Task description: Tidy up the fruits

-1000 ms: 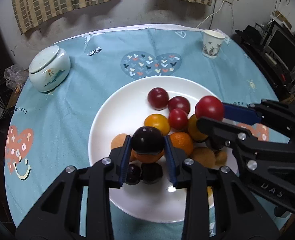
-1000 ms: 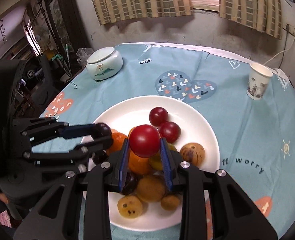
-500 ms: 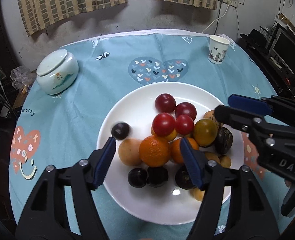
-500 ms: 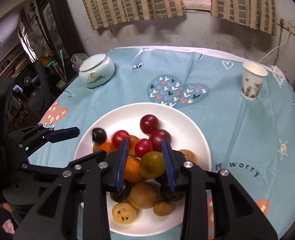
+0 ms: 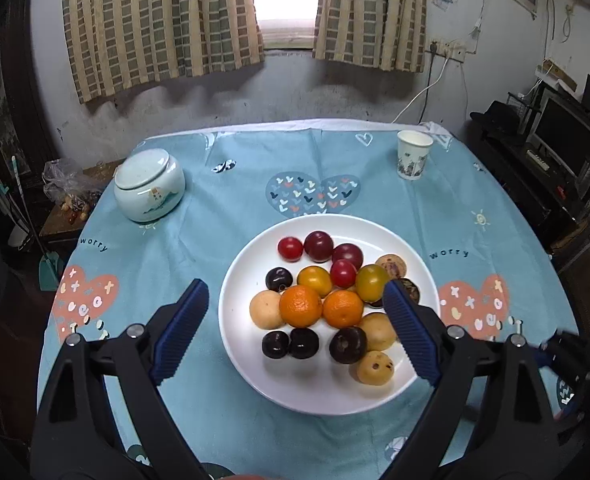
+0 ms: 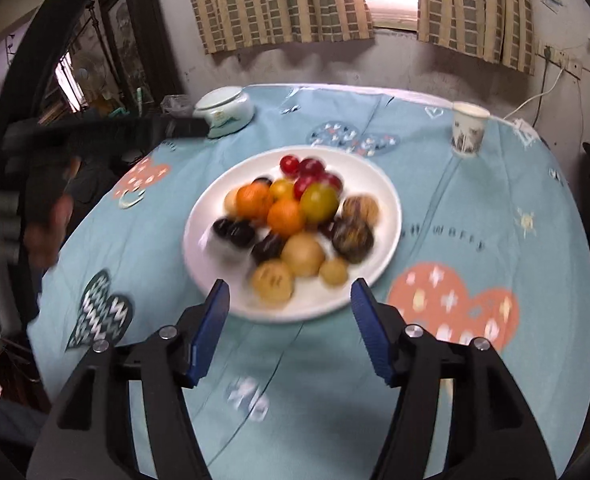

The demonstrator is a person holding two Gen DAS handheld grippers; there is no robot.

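lidded jar (image 5: 149, 185): sits at the far left of the blue tablecloth (image 5: 235, 208), well apart from the fruit; no part in this step.
left gripper (image 5: 295, 334): jaws spread wide and just been opening, nothing between the pads; it hangs over the near rim of the plate, the fruit showing in the gap but untouched.
white plate (image 5: 251, 364): middle of the table, holding all the fruit in view.
fruit pile: two oranges (image 5: 300, 306) at the centre, red plums (image 5: 319, 245) and a small red tomato at the back, dark plums (image 5: 275, 344) along the near-left edge, tan spotted fruits (image 5: 375, 367) at the near right.
right gripper (image 6: 291, 330): jaws apart and just been opening, empty; it hangs just short of the plate's near rim, the view smeared by motion.
paper cup (image 5: 413, 154): far right, clear of the work.
step in hand: release looks done, both tools free of the pile.
next move: likely a fresh pick or a finish; no loose fruit shows on the cloth, so which piece comes next cannot be told.
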